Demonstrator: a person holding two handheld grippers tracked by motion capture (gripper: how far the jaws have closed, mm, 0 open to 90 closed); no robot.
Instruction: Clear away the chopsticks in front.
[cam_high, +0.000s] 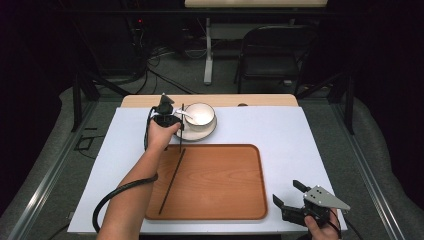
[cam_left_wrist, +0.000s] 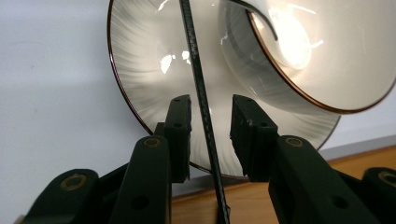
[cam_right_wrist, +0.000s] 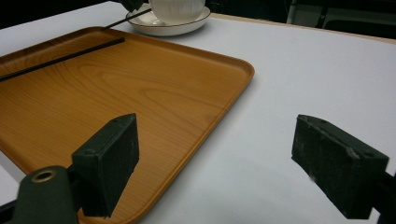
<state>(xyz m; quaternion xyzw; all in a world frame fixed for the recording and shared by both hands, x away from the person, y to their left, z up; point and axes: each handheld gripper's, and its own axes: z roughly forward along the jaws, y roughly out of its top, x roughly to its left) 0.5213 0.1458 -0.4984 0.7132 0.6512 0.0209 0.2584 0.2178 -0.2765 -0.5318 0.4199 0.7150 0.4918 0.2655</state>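
A white bowl (cam_high: 201, 113) with a white spoon (cam_high: 184, 115) in it stands on a saucer (cam_high: 198, 133) beyond a wooden tray (cam_high: 220, 180). One black chopstick (cam_high: 172, 181) lies slanted on the tray's left part. A second chopstick (cam_high: 181, 129) lies over the saucer's left rim toward the tray. My left gripper (cam_high: 166, 111) is at that rim. In the left gripper view the chopstick (cam_left_wrist: 204, 121) runs between the open jaws of the left gripper (cam_left_wrist: 212, 100), with a gap on each side. My right gripper (cam_high: 286, 191) stands wide open beside the tray's front right corner; the right gripper (cam_right_wrist: 215, 140) holds nothing.
A white sheet (cam_high: 280, 130) covers the table. Behind the table stand a dark folding chair (cam_high: 272, 50) and a white table leg (cam_high: 208, 50). A black cable (cam_high: 115, 197) trails from the left forearm over the table's front left.
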